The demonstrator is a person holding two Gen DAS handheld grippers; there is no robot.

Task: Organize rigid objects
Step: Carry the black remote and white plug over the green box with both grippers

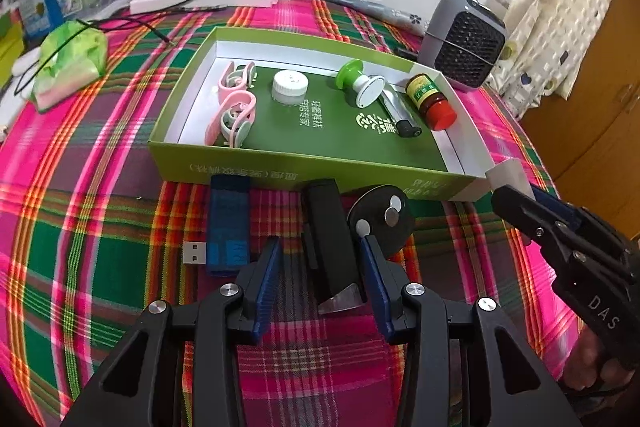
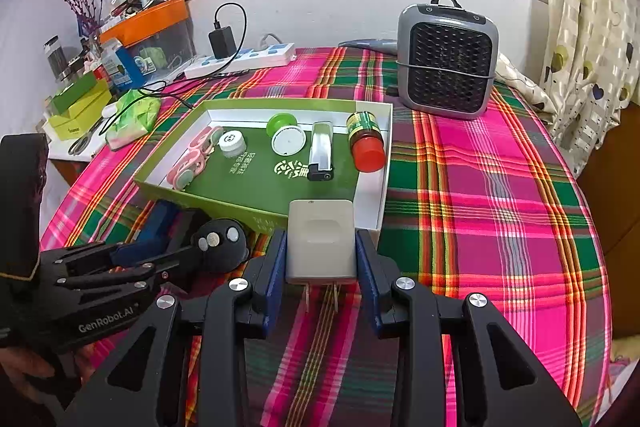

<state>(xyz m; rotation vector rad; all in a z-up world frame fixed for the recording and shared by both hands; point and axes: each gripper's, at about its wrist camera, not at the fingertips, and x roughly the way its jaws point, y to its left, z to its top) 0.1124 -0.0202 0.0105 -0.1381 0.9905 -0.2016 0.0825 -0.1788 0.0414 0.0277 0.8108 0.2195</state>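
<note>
A shallow green box (image 1: 256, 163) (image 2: 224, 201) holds pink clips (image 1: 232, 107), a white jar (image 1: 289, 87), a green-and-white stamp (image 1: 360, 83), a lighter (image 1: 400, 111) and a red-capped bottle (image 1: 432, 101). My left gripper (image 1: 320, 259) is open around a black staple remover (image 1: 332, 239) lying on the cloth, just in front of the box. A blue USB stick (image 1: 228, 223) lies left of it, a black disc (image 1: 380, 219) right of it. My right gripper (image 2: 320, 251) is shut on a white plug adapter (image 2: 320, 239), held above the cloth at the box's near right corner.
A grey fan heater (image 2: 448, 63) stands behind the box at the right. A power strip with a black charger (image 2: 244, 57), a green tissue pack (image 2: 134, 117) and cluttered boxes (image 2: 80, 107) sit at the left. Plaid cloth (image 2: 500, 207) covers the table.
</note>
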